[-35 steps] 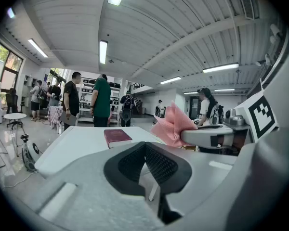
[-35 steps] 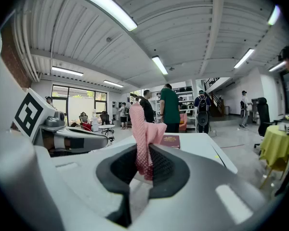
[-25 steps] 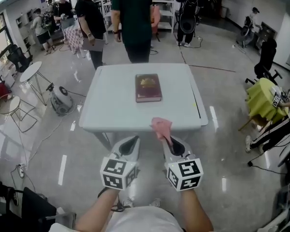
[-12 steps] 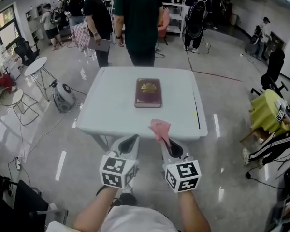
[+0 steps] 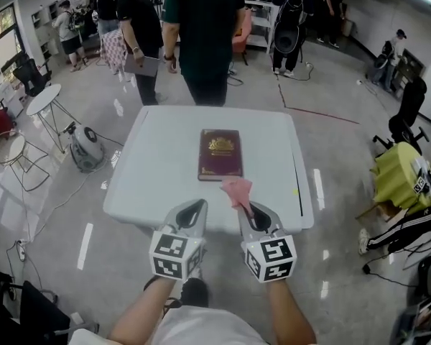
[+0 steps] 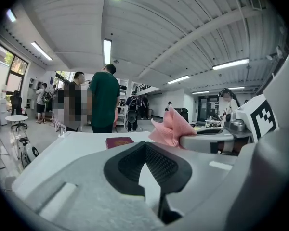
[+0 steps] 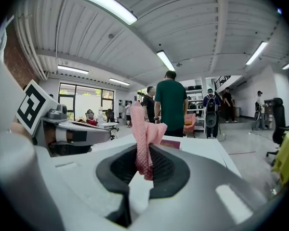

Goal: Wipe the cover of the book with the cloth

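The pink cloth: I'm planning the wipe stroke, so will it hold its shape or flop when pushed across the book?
Probably floppy: the pink cloth crumples in soft folds where the right claw pinches it. It looks thin and light, so it will likely bunch unless pressed flat.

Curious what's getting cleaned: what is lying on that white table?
One dark red book lies flat on the table, cover up. The pink cloth pinched in the right gripper, and the left gripper, hide part of its near edge.
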